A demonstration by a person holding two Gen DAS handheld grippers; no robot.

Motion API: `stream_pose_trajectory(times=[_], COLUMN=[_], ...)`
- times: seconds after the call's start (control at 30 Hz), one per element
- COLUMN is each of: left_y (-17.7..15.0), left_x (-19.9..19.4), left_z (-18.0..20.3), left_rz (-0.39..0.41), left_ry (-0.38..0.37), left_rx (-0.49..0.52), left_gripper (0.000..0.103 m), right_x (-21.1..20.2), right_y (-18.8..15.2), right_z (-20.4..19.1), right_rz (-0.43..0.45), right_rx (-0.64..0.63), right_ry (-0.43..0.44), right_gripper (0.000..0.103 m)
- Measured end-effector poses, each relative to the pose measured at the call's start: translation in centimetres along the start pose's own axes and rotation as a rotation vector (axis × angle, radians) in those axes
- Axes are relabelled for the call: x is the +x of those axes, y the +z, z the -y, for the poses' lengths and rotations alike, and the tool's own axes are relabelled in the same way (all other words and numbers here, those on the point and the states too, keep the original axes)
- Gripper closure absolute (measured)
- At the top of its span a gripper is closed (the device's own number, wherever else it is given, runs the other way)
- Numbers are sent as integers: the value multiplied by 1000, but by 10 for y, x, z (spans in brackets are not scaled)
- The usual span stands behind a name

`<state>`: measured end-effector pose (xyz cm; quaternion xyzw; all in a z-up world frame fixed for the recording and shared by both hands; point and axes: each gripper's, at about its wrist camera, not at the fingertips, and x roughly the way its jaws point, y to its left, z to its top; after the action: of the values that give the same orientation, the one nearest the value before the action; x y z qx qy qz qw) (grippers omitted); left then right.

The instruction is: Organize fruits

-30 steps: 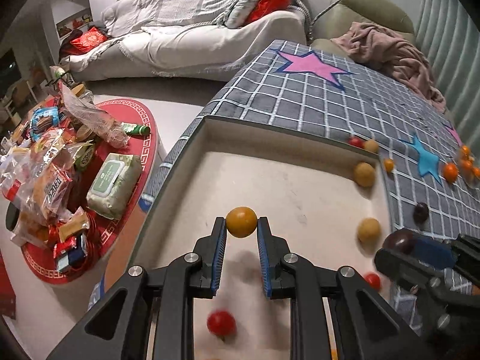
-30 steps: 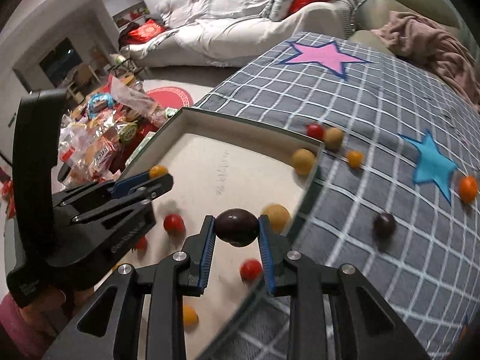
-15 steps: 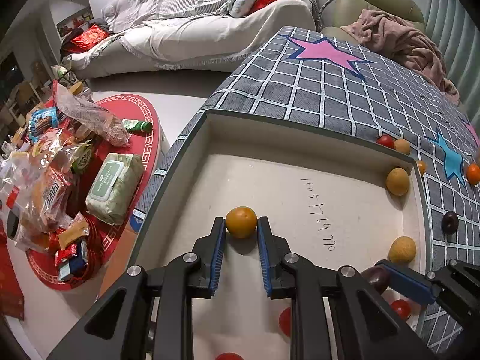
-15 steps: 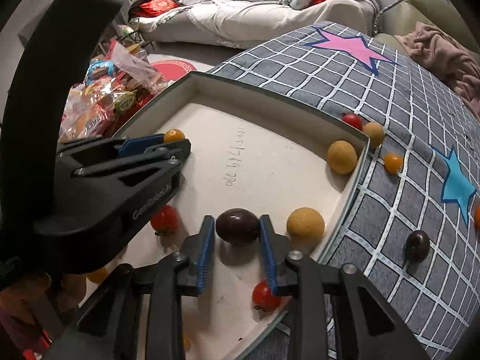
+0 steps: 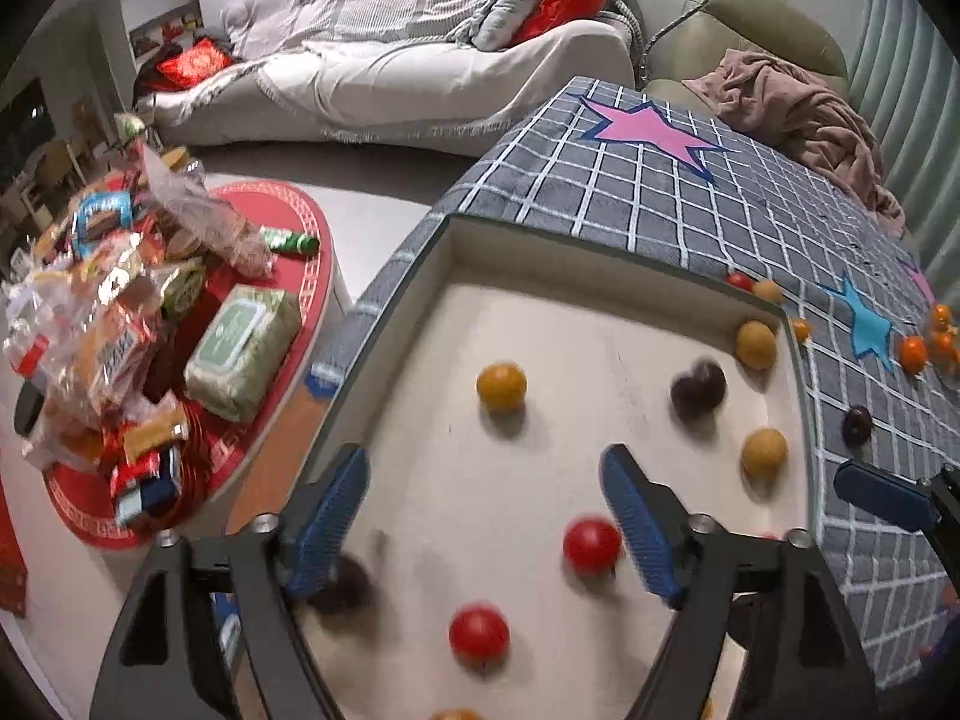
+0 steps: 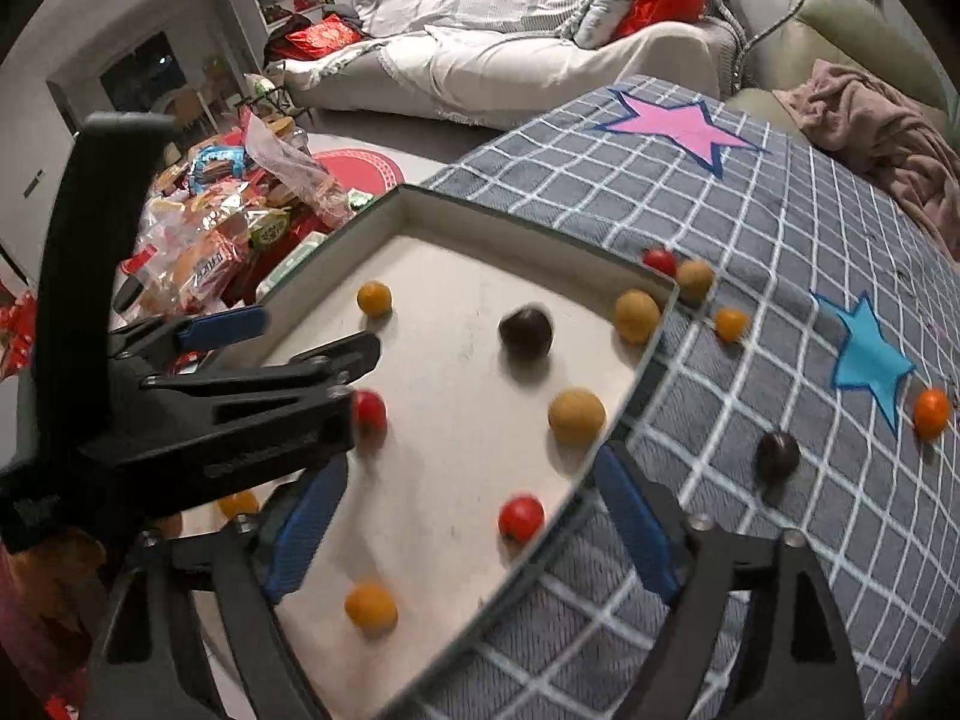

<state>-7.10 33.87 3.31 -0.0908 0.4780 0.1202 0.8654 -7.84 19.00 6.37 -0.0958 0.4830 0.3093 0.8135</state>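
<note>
Both our left tongs (image 5: pixel 483 519) and right tongs (image 6: pixel 474 516) have just sprung apart, empty. Beyond them the orange fruit (image 5: pixel 501 385) and dark plum (image 6: pixel 525 333) lie loose mid-tray (image 6: pixel 414 198), round, light, prone to rolling; we should pinch them gently across their middles.

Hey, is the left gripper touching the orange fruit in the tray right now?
Apart. The left wrist view shows the left gripper open, the orange fruit lying beyond its fingertips.

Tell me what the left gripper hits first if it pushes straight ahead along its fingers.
Probably the bare tray floor: the left gripper is open and empty. The orange fruit lies just beyond, though depth is unclear.
</note>
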Motion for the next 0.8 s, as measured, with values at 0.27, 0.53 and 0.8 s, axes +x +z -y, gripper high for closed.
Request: stream_pose_trajectory(times=[0.27, 0.53, 0.8], left_y=[-26, -44, -61], left_x=[-33, -53, -68], left_z=[-7, -5, -14], left_rz=[-7, -16, -30], left_ry=[-24, 23, 73], left_rx=[-51, -36, -34], left_gripper=[0, 0, 1], right_x=[-22, -36, -53], right_y=[-16, -28, -35], right_z=[8, -4, -6], right_rz=[-22, -60, -65], right_rx=[49, -3, 1], right_ry=[-6, -37, -48], right_gripper=[0, 0, 0])
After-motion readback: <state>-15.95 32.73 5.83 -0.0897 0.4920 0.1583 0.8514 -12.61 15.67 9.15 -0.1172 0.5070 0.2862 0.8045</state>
